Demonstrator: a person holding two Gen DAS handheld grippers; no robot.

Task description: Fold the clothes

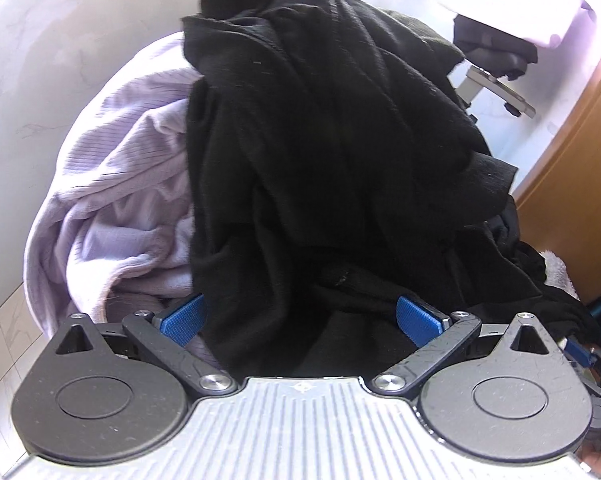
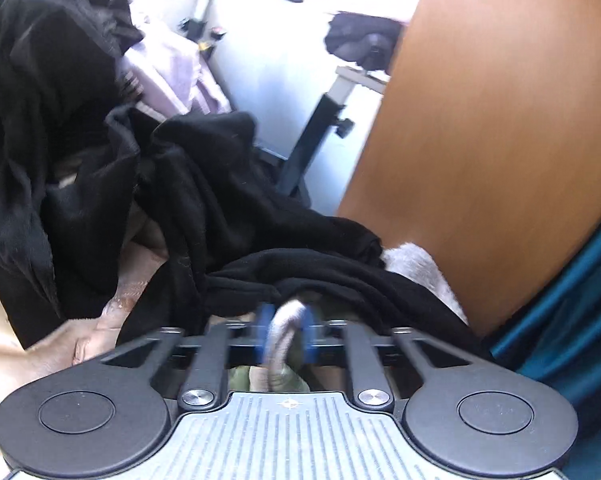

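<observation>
A black garment (image 1: 324, 140) rises in a crumpled heap in the left wrist view, with a lavender ribbed garment (image 1: 128, 184) bunched at its left. My left gripper (image 1: 300, 318) is open, its blue pads (image 1: 184, 318) spread to either side of the black cloth's lower folds. In the right wrist view, black clothes (image 2: 204, 200) lie piled ahead and to the left. My right gripper (image 2: 286, 332) is shut on a fold of grey cloth (image 2: 280, 340), blurred, just under the edge of the black pile. A fuzzy pale towel (image 2: 420, 268) lies beyond it.
An orange wooden panel (image 2: 480, 140) stands close on the right, with teal fabric (image 2: 572, 312) beside it. An exercise bike's saddle (image 1: 496, 52) and frame (image 2: 320, 132) stand behind the heap. Beige fabric (image 2: 4, 320) lies at the lower left. A pale wall (image 1: 40, 60) is on the left.
</observation>
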